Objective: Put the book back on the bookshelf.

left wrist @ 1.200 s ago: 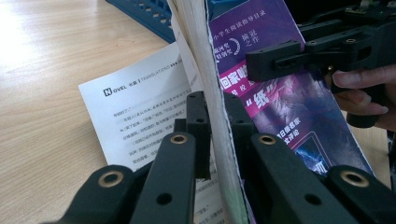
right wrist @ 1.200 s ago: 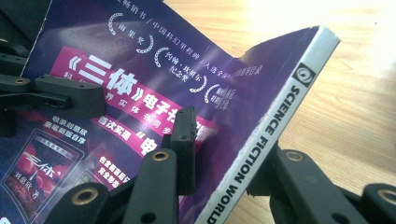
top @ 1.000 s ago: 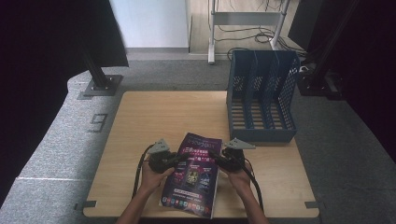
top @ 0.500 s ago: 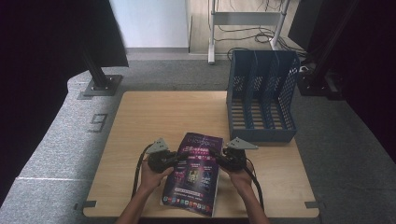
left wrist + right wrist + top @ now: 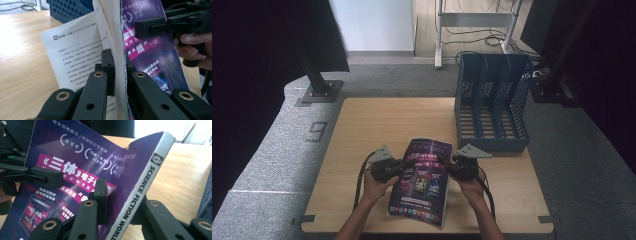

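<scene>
Along the right tongs [image 5: 117, 202], magazine [image 5: 82, 170] spine lettering, probably English.

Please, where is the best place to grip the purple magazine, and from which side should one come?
Probably the two long edges. The magazine is thin and floppy; the right gripper clamps the stiff spine from the right, while the left gripper clamps the open page edge from the left.

Magazine [image 5: 422, 182] before file rack [image 5: 492, 105] (table's right)

Purple magazine [image 5: 421, 182], blue file rack [image 5: 492, 102]
</scene>
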Action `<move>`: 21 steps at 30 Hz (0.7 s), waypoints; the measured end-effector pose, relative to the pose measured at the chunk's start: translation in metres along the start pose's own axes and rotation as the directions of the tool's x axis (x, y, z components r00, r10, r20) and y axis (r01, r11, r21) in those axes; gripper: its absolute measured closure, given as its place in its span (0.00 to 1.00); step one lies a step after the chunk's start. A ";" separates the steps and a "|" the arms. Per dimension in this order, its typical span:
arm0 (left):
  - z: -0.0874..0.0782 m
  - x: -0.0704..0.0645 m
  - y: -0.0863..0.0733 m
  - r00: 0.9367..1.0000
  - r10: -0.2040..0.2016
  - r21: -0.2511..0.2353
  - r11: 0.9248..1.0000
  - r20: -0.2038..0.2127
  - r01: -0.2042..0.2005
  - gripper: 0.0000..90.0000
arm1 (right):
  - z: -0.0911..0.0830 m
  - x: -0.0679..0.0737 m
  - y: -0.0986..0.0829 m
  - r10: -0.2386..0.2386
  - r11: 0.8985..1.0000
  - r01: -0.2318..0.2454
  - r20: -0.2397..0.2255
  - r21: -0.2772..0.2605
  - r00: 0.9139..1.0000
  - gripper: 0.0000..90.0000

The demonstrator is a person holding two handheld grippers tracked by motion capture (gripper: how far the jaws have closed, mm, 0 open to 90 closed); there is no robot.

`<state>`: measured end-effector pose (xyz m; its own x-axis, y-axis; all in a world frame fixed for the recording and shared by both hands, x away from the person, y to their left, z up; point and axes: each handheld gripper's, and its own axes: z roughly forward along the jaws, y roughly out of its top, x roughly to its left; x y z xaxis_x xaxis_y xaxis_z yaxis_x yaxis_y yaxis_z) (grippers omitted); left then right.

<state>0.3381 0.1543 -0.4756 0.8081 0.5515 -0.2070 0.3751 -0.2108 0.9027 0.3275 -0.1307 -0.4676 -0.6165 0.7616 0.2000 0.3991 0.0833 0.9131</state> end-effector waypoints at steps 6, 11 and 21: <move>-0.002 0.000 0.015 0.999 0.039 -0.023 0.999 -0.011 -0.039 0.96 | -0.005 0.002 0.012 -0.037 0.998 0.038 0.011 -0.045 0.999 0.83; -0.003 0.002 0.027 0.998 0.059 -0.037 0.997 -0.029 -0.060 0.96 | -0.007 0.002 0.022 -0.056 0.995 0.058 0.016 -0.076 0.998 0.84; -0.005 0.002 0.043 0.996 0.077 -0.084 0.993 -0.043 -0.081 0.96 | -0.014 0.006 0.040 -0.124 0.982 0.128 0.041 -0.140 0.991 0.86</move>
<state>0.3537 0.1498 -0.4350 0.8144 0.5677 -0.1202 0.2693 -0.1862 0.9449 0.3305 -0.1311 -0.4246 -0.6331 0.7709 0.0708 0.2175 0.0894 0.9719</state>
